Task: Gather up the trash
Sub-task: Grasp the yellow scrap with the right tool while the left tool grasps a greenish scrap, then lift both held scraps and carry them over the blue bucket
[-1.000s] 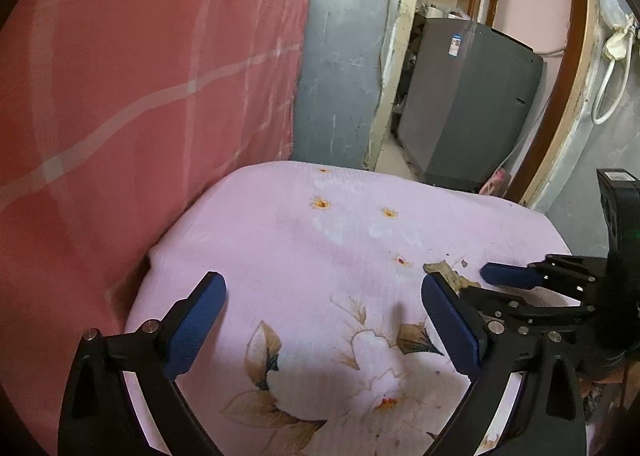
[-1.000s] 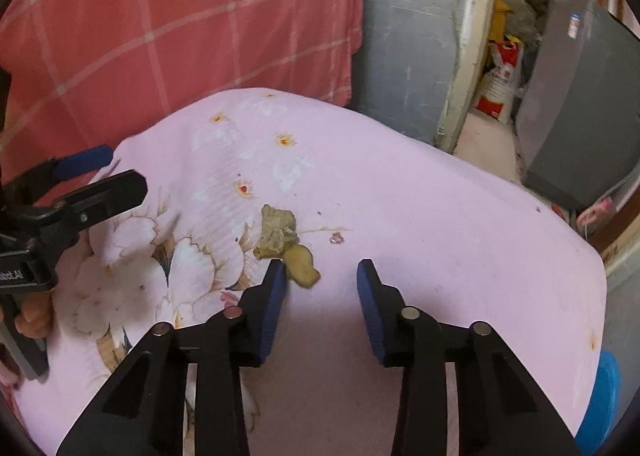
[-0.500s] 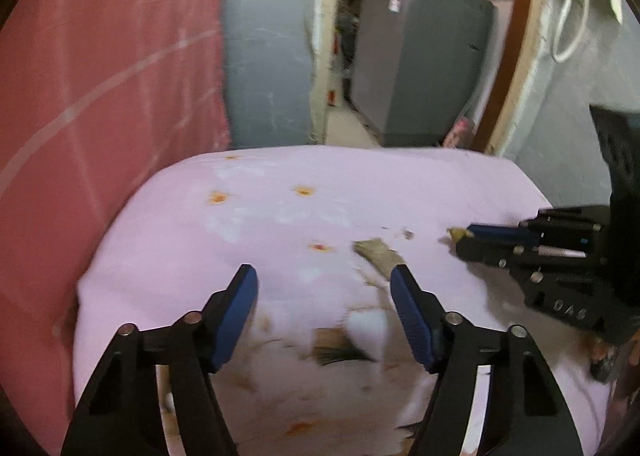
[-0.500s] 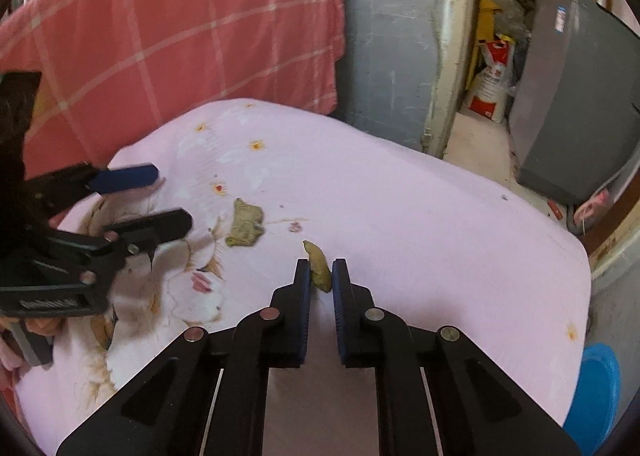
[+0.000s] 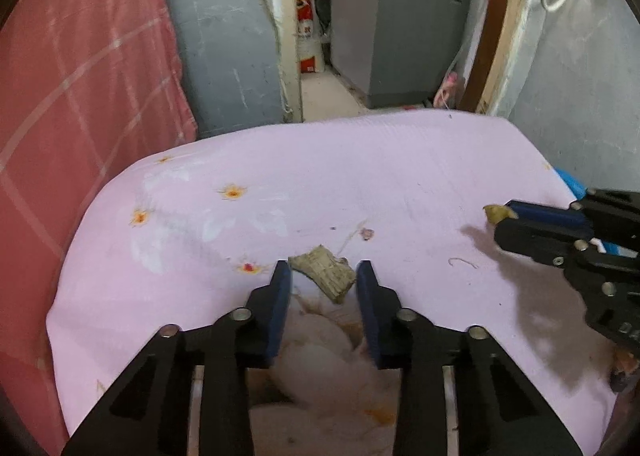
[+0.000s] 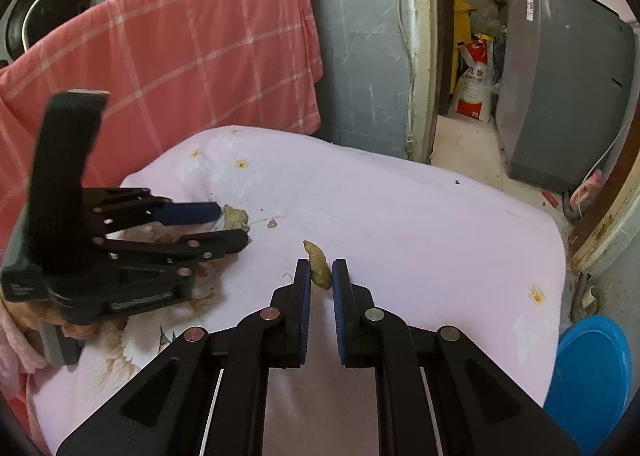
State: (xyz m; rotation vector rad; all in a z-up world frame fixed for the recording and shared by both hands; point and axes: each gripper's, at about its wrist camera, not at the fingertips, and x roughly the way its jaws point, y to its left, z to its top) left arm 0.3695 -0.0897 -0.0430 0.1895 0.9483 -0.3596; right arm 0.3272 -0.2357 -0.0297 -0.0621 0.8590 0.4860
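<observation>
A crumpled brown scrap [image 5: 325, 272] lies on the pink flowered cloth [image 5: 360, 175], between the fingers of my left gripper [image 5: 323, 276], which is closed around it and touches both its sides. It also shows in the right wrist view [image 6: 236, 217] at the left gripper's tips [image 6: 232, 223]. My right gripper [image 6: 321, 276] is shut on a small yellow-green peel [image 6: 318, 264] and holds it above the cloth. The peel also shows at the right gripper's tip in the left wrist view [image 5: 495, 212].
A red checked cloth [image 6: 180, 55] hangs behind the pink surface. A grey machine [image 6: 560, 87] stands beyond the doorway. A blue bin [image 6: 592, 376] sits at the lower right below the surface's edge. A tiny pink speck [image 5: 367, 233] lies on the cloth.
My left gripper moved to the brown scrap and narrowed around it. My right gripper closed on the yellow-green peel and lifted it off the cloth.
</observation>
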